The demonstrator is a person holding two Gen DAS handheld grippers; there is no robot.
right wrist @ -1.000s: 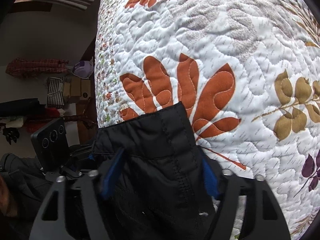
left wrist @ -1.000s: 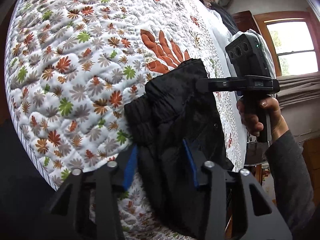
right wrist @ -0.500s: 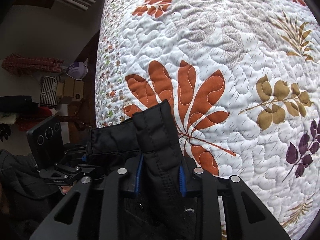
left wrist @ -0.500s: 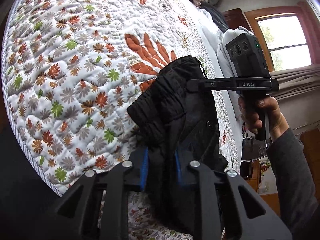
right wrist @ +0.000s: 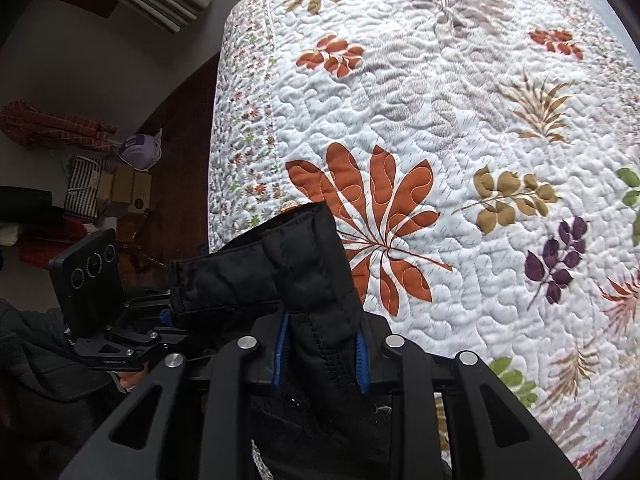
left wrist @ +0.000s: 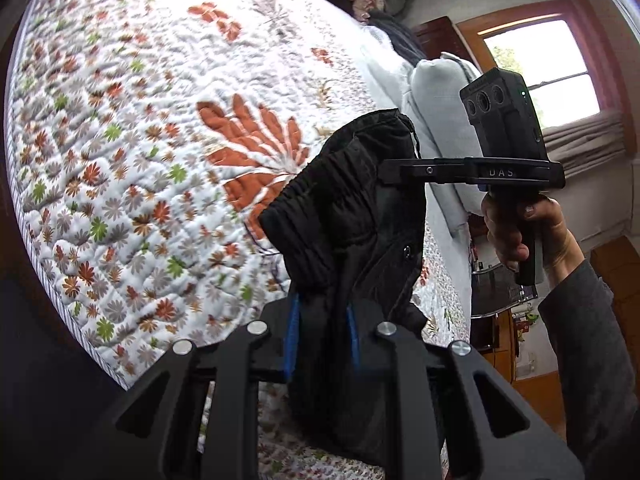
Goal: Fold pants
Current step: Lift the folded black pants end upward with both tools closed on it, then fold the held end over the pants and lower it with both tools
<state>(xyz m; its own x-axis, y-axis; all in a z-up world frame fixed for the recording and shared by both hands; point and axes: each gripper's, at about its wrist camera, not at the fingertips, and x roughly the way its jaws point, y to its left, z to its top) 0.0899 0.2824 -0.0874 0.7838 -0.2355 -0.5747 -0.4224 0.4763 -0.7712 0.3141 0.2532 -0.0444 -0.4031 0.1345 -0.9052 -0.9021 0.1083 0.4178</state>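
The quilt [left wrist: 132,168] with its leaf and flower print covers the bed and fills the left wrist view from nine o'clock round to twelve. At six o'clock in that view the left gripper [left wrist: 320,336] has its jaws clenched on a bunched fold of the black pants [left wrist: 352,216], the blue pads pressing the cloth from both sides. The waistband end rises from the jaws toward the middle of the view, held up off the quilt, over a large orange leaf in the print. At three o'clock a hand [left wrist: 520,224] in a dark sleeve [left wrist: 588,344] grips the handle of the right gripper, whose arm reaches in to the far corner of the waistband; its tips are hidden behind the cloth there. Behind it, at two o'clock, a pale pillow [left wrist: 440,120] lies at the bed's edge and a window [left wrist: 540,68] shows bright

In the right wrist view the left gripper appears at eight o'clock, holding the other end of the waistband. At six o'clock the right gripper [right wrist: 320,360] has its jaws clamped on a padded black fold of the pants, which stands up between the blue pads. The quilt spreads from twelve to four o'clock beyond
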